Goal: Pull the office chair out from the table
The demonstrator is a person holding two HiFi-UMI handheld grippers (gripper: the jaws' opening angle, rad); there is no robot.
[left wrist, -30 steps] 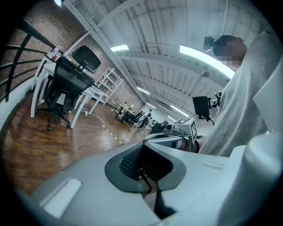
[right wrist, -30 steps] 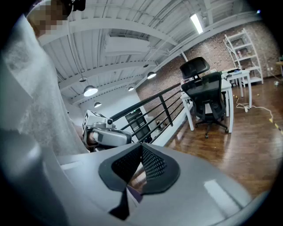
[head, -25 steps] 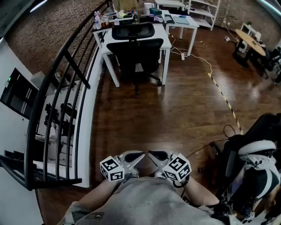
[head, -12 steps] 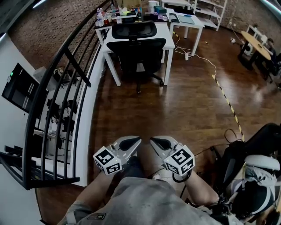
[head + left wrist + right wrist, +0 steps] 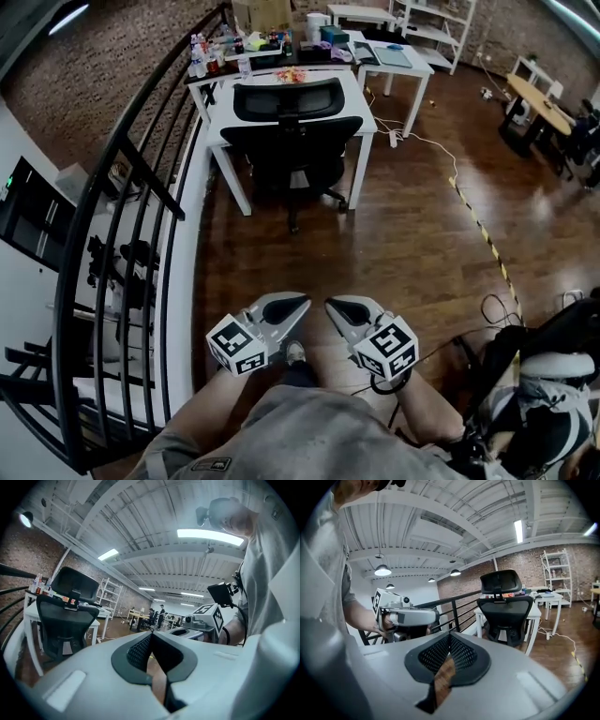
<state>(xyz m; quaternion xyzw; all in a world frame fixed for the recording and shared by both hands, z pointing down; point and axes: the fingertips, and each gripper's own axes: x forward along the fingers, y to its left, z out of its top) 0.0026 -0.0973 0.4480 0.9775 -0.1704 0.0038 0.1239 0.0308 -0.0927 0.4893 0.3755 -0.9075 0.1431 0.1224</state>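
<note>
head view: black mesh office chair [image 5: 291, 131] tucked under white counter [image 5: 362, 101]; left gripper [image 5: 300, 303] and right gripper [image 5: 331, 306], jaws together, empty, well apart from it; pull not begun.

Brick walls [image 5: 89, 61], dark wood floor [image 5: 403, 244], black railing [image 5: 120, 148].

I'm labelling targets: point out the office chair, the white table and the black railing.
office chair [image 5: 291, 141], head view, backrest
white table [image 5: 352, 94], head view, bare tabletop corner
black railing [image 5: 104, 173], head view, top rail
</note>
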